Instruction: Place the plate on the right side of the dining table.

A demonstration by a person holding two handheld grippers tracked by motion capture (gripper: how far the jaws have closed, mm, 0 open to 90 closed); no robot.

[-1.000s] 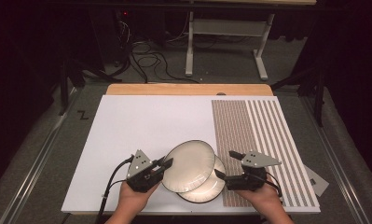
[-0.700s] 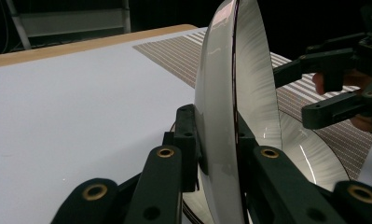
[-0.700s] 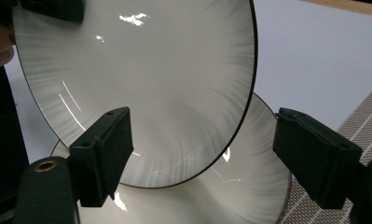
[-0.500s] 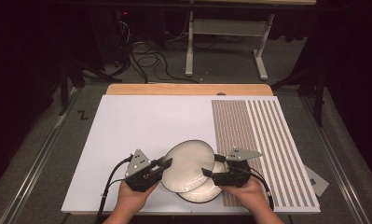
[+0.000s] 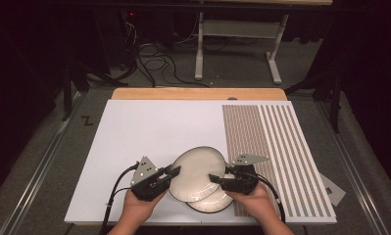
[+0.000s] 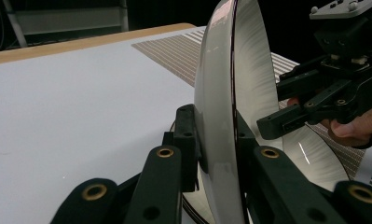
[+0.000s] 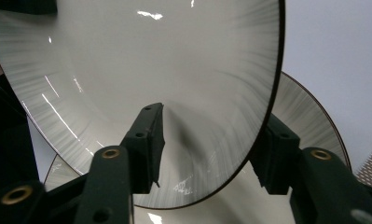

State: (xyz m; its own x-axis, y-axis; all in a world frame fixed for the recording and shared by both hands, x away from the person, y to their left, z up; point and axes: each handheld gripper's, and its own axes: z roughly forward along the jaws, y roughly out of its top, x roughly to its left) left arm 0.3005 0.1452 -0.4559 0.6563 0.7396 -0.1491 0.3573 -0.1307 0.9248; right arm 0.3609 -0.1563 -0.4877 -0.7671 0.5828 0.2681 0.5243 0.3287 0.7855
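A pale plate with a dark rim (image 5: 198, 171) (image 6: 225, 93) (image 7: 151, 56) is tilted up off the white board, above a second, similar plate (image 5: 217, 201) (image 7: 309, 121) that lies flat. My left gripper (image 5: 173, 174) (image 6: 216, 140) is shut on the tilted plate's left rim. My right gripper (image 5: 213, 180) (image 7: 211, 140) straddles the plate's right rim and has just been closing. One finger stands over the plate's face and the other behind its edge, with a small gap still showing. The left gripper view also catches the right gripper (image 6: 267, 126).
The white board (image 5: 149, 132) has a brown striped panel (image 5: 271, 147) on its right and a wooden strip (image 5: 198, 93) along its far edge. Cables and a metal stand (image 5: 232, 44) lie on the floor beyond. A grey tag (image 5: 332, 188) lies off the board's right edge.
My right gripper has moved left onto the tilted plate's right rim and its jaws have narrowed around it. The left gripper and the plate have stayed put.
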